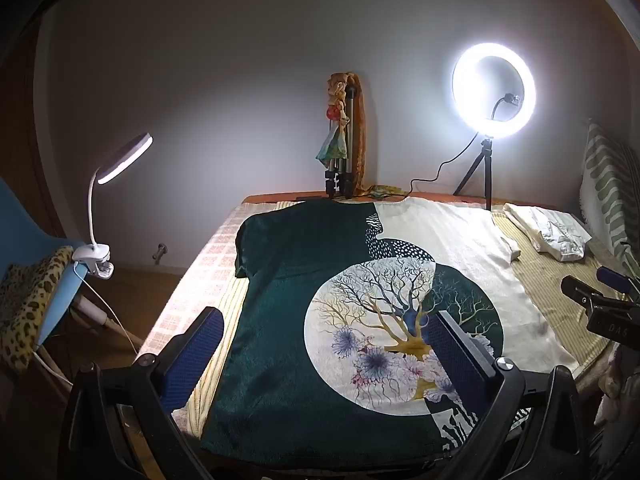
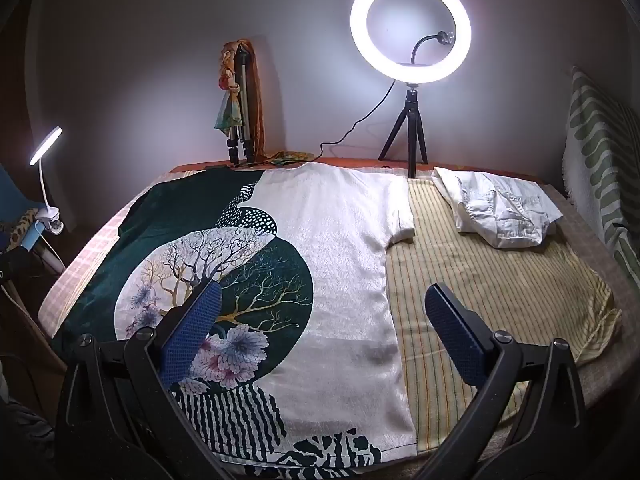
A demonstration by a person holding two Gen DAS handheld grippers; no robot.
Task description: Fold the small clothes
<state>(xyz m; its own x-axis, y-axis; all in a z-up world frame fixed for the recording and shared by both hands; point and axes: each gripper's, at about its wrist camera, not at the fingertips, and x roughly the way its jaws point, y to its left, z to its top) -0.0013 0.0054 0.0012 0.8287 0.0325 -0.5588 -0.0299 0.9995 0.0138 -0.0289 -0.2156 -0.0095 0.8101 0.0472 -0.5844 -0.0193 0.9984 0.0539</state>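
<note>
A short-sleeved shirt (image 1: pixel 288 320) (image 2: pixel 340 248) lies spread flat on the table, dark green on its left half, cream on its right, with a round tree-and-flower print in the middle. My left gripper (image 1: pixel 324 344) hovers open above the shirt's near left part, nothing between its blue pads. My right gripper (image 2: pixel 324 316) is open too, above the shirt's near right edge and the striped cloth (image 2: pixel 480 280) beside it. The right gripper's tip (image 1: pixel 592 300) shows at the right edge of the left wrist view. A folded white garment (image 2: pixel 500 212) (image 1: pixel 556 232) rests at the far right.
A lit ring light on a small tripod (image 2: pixel 410 28) (image 1: pixel 494 88) stands at the table's far edge, its cable trailing left. A doll and a folded tripod (image 1: pixel 340 136) lean on the wall. A clip lamp (image 1: pixel 120 160) sits on a blue chair (image 1: pixel 24 216) at left. A patterned cushion (image 2: pixel 600 140) is at right.
</note>
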